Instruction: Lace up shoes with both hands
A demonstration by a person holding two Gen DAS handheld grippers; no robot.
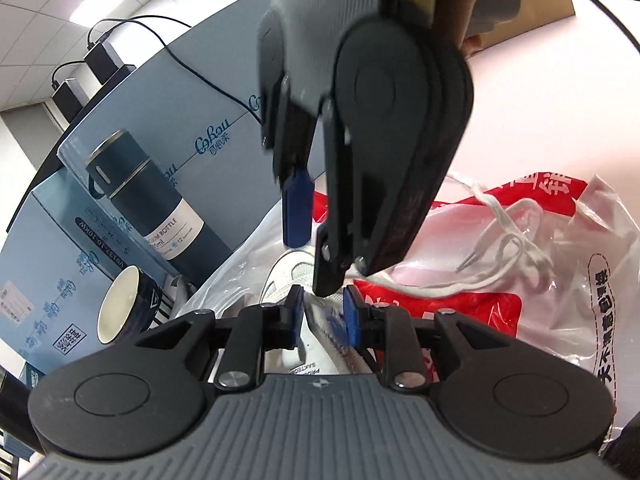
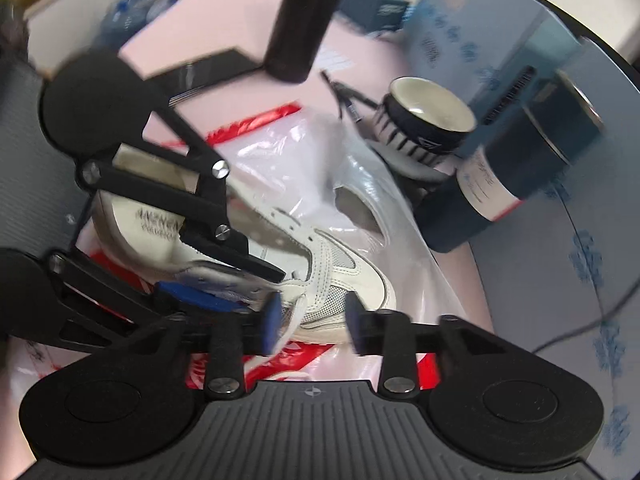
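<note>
A white sneaker [image 1: 286, 276] [image 2: 352, 276] lies on a red and clear plastic bag [image 1: 460, 312] [image 2: 288, 152]. A loose white lace [image 1: 512, 236] is heaped on the bag to the right, away from both grippers. My left gripper [image 1: 325, 316] [image 2: 256, 286] is shut on the shoe's tongue edge near the opening, with grey-white material pressed between its blue pads. My right gripper [image 2: 313, 320] [image 1: 312, 264] comes down from above, just over the shoe's forefoot. Its jaws stand open with only the shoe's side behind the gap. The right wrist view is blurred.
A dark blue bottle [image 1: 160, 208] [image 2: 520, 184] and a dark cup [image 1: 124, 312] [image 2: 432, 116] stand close beside the shoe, against light blue boxes [image 1: 200, 92]. A black bottle [image 2: 304, 20] and a black notebook [image 2: 208, 68] sit farther off on the pink table [image 1: 540, 100].
</note>
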